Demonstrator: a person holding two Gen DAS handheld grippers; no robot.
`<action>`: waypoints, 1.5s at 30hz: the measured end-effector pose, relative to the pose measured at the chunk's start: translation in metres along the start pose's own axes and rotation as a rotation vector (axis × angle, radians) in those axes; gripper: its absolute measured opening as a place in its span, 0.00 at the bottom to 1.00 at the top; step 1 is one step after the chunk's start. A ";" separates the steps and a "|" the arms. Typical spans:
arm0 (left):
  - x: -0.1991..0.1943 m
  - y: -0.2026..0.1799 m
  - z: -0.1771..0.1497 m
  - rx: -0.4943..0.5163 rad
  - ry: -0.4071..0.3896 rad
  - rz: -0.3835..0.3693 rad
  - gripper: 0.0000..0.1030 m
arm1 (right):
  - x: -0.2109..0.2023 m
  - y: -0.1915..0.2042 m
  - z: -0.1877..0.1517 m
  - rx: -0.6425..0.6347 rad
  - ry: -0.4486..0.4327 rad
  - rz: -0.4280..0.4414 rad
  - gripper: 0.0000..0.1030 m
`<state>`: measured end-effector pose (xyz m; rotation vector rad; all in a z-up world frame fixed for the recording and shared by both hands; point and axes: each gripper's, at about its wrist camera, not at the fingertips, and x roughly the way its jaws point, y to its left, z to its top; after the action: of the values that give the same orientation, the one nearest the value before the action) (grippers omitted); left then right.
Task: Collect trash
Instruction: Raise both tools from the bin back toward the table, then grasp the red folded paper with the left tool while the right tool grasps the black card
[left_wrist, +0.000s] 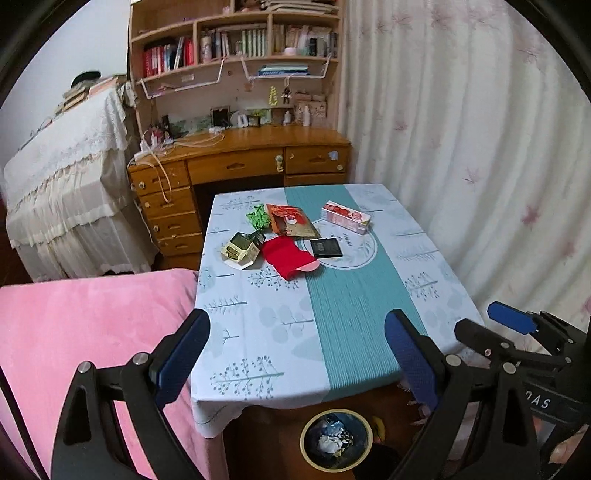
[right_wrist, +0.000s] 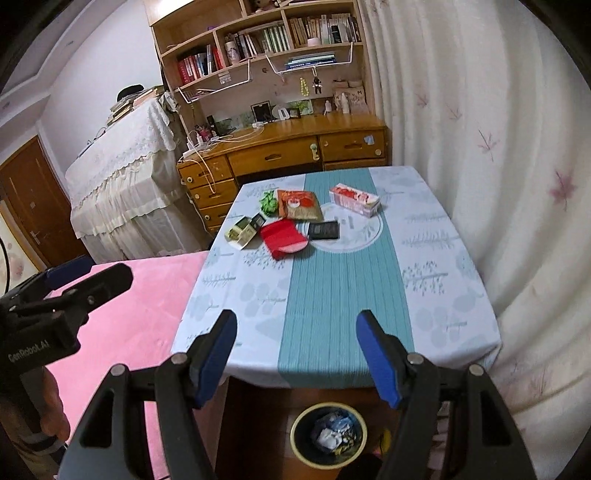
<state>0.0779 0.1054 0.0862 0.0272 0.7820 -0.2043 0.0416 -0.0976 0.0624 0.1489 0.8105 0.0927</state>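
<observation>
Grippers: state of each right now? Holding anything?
Left gripper: open, nothing between its fingers.
Right gripper: open, nothing between its fingers.

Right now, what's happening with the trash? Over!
Left gripper open, right gripper open, both empty. Trash pile untouched on table. Bin on floor below. Nothing blocking.

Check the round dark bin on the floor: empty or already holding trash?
Holding trash. Crumpled white and blue scraps lie inside the round dark yellow-rimmed bin, partly covering its bottom.
</observation>
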 end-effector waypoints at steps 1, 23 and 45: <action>0.009 0.001 0.005 -0.017 0.018 -0.003 0.92 | 0.006 -0.004 0.007 -0.003 0.001 0.008 0.65; 0.356 -0.031 0.070 0.123 0.437 0.116 0.91 | 0.296 -0.106 0.134 -0.261 0.318 0.227 0.65; 0.452 -0.032 0.066 0.121 0.621 0.033 0.19 | 0.405 -0.101 0.144 -0.500 0.423 0.333 0.66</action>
<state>0.4294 -0.0103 -0.1826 0.2256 1.3863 -0.2138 0.4268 -0.1542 -0.1464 -0.2189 1.1527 0.6528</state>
